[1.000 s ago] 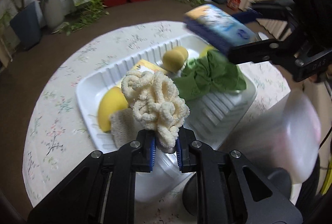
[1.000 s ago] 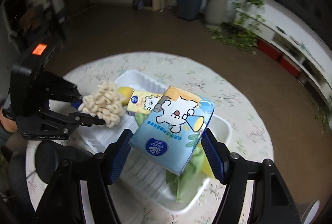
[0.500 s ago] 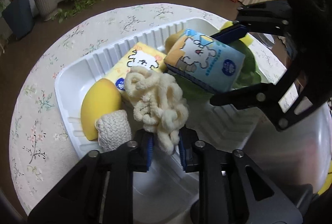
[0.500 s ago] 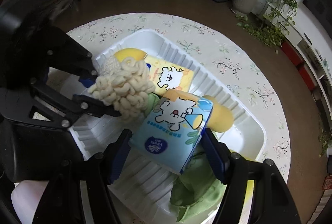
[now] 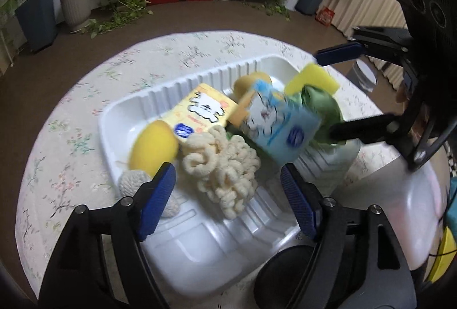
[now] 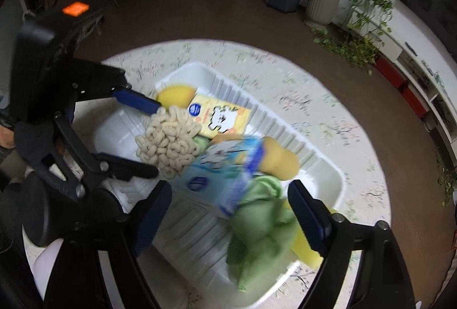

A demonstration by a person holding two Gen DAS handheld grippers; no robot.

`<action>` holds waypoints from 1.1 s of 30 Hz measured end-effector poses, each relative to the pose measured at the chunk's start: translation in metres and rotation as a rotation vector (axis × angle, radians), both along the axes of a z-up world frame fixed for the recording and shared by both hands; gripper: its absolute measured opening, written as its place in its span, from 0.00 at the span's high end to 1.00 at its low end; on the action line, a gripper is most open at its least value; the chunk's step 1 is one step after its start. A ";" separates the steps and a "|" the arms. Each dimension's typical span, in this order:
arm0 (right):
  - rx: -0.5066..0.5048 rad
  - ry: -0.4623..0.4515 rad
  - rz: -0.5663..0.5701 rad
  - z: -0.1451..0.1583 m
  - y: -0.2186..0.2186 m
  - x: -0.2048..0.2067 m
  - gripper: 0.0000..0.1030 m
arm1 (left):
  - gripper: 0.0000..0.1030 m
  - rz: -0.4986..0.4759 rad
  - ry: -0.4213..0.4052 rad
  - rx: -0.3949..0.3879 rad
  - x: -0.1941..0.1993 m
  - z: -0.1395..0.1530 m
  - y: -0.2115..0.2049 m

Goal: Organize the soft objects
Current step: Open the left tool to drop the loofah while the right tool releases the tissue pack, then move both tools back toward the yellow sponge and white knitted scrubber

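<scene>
Both grippers are standing with jaws wide and gripping nothing — the soft things are lying in the white ribbed tray (image 5: 128,109), which is where a tidy-up of this kind would want them gathered.

The left gripper (image 5: 228,194) is hanging just over the cream looped scrubber (image 5: 225,166), which is resting near the tray's middle against the yellow sponge (image 5: 154,143) at its 9 o'clock and the yellow tissue pack (image 5: 200,109) at its 11 o'clock. A small knitted pad (image 5: 131,183) is sitting at 7 o'clock of the scrubber, close to the left pad.

The right gripper (image 6: 228,209) is straddling the blue tissue pack (image 6: 225,174), blurred and tilted, apparently dropping or just settling onto the green cloth (image 6: 262,223) rather than lying flat. A tan rounded sponge (image 6: 280,160) is lying at its 2 o'clock.

The free room is the bare ribbed floor at the tray's 6 o'clock in the right wrist view; the far rim side is crowded. The two grippers are working near each other over the tray, so withdrawing upward looks the safest — sideways moves are risking a clash or snagging the scrubber's loops.
</scene>
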State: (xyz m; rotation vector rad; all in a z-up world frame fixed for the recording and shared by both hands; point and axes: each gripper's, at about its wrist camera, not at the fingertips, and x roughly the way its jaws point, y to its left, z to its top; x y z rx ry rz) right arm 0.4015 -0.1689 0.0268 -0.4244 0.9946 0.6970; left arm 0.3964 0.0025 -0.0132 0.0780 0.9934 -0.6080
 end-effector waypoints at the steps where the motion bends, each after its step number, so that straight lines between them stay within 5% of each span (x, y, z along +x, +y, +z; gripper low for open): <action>1: 0.023 -0.007 -0.014 0.008 -0.007 -0.002 0.13 | 0.26 0.012 -0.006 -0.012 -0.001 0.003 0.005; 11: 0.289 -0.098 -0.167 0.060 -0.087 -0.071 0.00 | 0.00 0.126 -0.077 -0.120 -0.061 0.028 0.053; 15: 0.350 -0.134 -0.226 0.058 -0.105 -0.117 0.00 | 0.00 0.182 -0.130 -0.120 -0.105 0.031 0.062; 26: 0.411 -0.231 -0.283 0.015 -0.082 -0.265 0.00 | 0.00 0.232 -0.255 -0.082 -0.223 0.026 0.040; 33: 0.403 -0.168 -0.372 -0.033 -0.054 -0.294 0.00 | 0.00 0.219 -0.240 -0.101 -0.275 0.010 0.011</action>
